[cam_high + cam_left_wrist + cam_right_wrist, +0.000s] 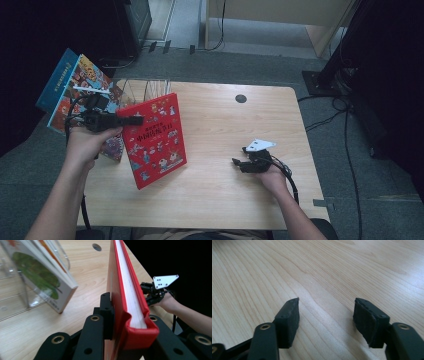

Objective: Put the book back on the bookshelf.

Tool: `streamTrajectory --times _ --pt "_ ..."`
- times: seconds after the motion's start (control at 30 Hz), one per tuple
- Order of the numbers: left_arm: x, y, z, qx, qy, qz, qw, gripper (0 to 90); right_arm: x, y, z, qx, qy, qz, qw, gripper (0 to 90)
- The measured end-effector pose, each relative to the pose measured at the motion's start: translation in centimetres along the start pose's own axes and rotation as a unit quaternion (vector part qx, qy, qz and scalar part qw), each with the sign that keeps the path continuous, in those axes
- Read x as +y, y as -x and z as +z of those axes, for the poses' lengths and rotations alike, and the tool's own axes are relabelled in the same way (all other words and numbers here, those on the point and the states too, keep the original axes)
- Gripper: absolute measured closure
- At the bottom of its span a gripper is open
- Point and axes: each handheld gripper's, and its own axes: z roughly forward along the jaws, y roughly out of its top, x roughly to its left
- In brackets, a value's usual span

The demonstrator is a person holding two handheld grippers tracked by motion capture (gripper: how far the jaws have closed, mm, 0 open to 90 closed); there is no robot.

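Gripping a red book by its top left corner, the left gripper holds it tilted above the left part of the wooden table, the lower edge close to the tabletop. In the left gripper view the black jaws are clamped on either side of the red cover, with the white page block running away between them. Behind the red book, at the far left of the table, a clear plastic rack holds other colourful picture books that lean out to the left past the table edge. The right gripper sits low over the near right part of the table, well apart from the red book. Its jaws stand wide apart with nothing between them, bare wood showing in the gap.
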Motion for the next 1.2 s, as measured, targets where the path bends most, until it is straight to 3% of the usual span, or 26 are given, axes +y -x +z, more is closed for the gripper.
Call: streamTrajectory --times 0.23,0.33,0.43,0.73,1.03,1.2 --pt "-0.8 -1.0 -2.2 0.019 0.014 -0.018 0.9995 79.6 0.0 0.0 0.1 0.0 -0.002 0.0 1.0 32.1" --pt "-1.1 -1.6 -3.3 0.034 0.021 -0.028 0.9988 79.5 0.0 -0.3 0.0 -0.017 -0.005 0.017 0.9997 27.3" --pt "-1.2 -1.9 -3.8 0.039 0.026 -0.033 0.9983 79.6 0.0 -0.3 0.0 -0.017 -0.005 0.017 0.9997 27.3" --pt "-1.4 -3.7 -5.8 0.073 0.046 -0.056 0.9947 79.6 0.0 -0.3 0.0 -0.017 -0.006 0.018 0.9997 27.1" --pt "-1.0 -4.7 -7.0 0.104 0.056 -0.063 0.9911 79.5 0.0 -0.3 0.1 -0.018 -0.006 0.018 0.9997 26.9" --pt "-0.7 -5.2 -6.9 0.108 0.056 -0.069 0.9902 79.6 0.1 -0.3 0.1 -0.018 -0.005 0.017 0.9997 26.6"
